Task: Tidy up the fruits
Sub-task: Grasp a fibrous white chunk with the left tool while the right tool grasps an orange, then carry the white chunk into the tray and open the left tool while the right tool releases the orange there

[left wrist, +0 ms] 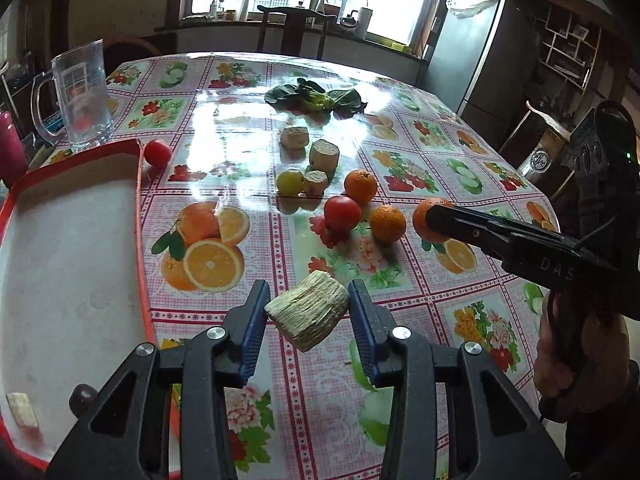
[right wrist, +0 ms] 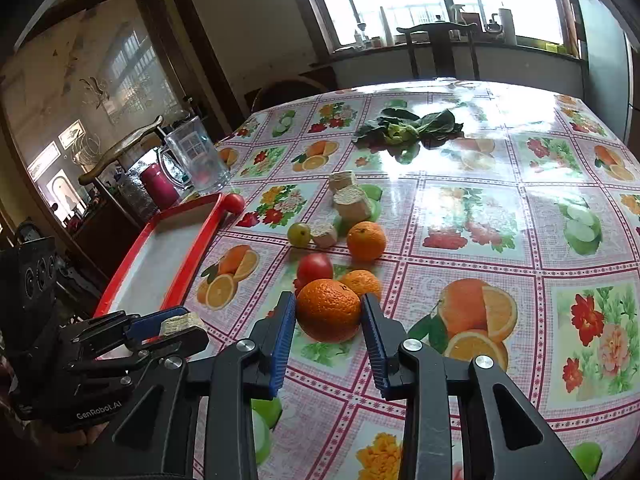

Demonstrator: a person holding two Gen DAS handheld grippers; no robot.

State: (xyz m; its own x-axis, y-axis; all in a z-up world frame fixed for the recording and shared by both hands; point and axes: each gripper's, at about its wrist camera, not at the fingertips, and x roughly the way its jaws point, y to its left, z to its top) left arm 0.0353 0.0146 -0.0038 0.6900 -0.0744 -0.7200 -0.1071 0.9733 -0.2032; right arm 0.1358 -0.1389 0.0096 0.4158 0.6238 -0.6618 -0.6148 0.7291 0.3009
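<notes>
Well, three oranges: one (right wrist: pixel 329 310) clamped in the right gripper (right wrist: pixel 328 334) above the table (right wrist: pixel 480 216), two (left wrist: pixel 360 186) loose by two tomatoes (left wrist: pixel 342 213); the left gripper (left wrist: pixel 307 312) grips one pale chunk (left wrist: pixel 306 315) beside the red tray (left wrist: pixel 139 184)

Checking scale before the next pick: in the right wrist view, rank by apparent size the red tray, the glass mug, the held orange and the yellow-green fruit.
1. red tray
2. glass mug and held orange: alike; the orange's nearness inflates it
3. yellow-green fruit
</notes>
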